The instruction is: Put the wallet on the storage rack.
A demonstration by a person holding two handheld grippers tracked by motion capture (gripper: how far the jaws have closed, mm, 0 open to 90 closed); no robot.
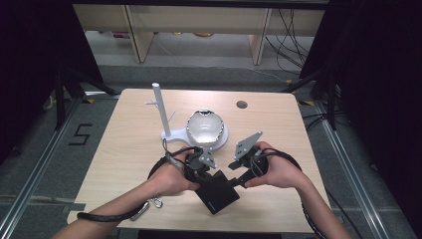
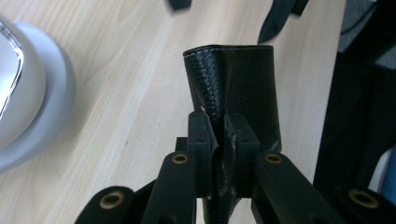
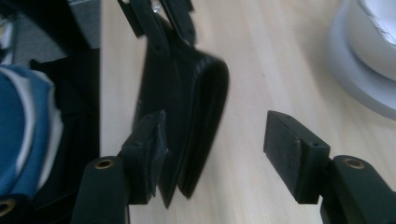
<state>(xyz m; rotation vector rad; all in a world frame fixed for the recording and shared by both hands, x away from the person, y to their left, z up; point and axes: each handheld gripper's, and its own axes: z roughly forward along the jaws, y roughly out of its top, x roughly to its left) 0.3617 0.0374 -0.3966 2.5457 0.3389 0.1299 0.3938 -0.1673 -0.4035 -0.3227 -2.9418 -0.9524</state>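
Near the bench's [image 1: 124, 149] front edge, between both hands: black leather wallet [image 1: 217, 192], folded, raised off the wood. Left tool [image 1: 201, 172] clamped on one end of the wallet [image 2: 233, 88]; pads pressed hard together on the leather, pinching it into a crease, the rest of the wallet standing out beyond the pads over the bench in the left gripper view. Right tool [image 1: 239, 177] just beside the wallet's other side, spread wide apart. Seen from the right gripper view: wallet [image 3: 196, 107] lying against the inner face of one pad [image 3: 149, 154], the other pad [image 3: 292, 154] well apart from it with bare wood between; no squeeze on the leather from this side. Wallet edge-on there, rounded fold toward the open gap, slightly blurred.

Behind the hands, toward mid-bench: white round base [image 1: 219, 142] carrying a domed, shiny object [image 1: 204, 127], with a white upright post [image 1: 160, 109] at its left. Same base visible at the side of the left gripper view [image 2: 46, 121] and of the right gripper view [image 3: 355, 84], well apart from the wallet. Small round hole [image 1: 242, 104] in the benchtop farther back.
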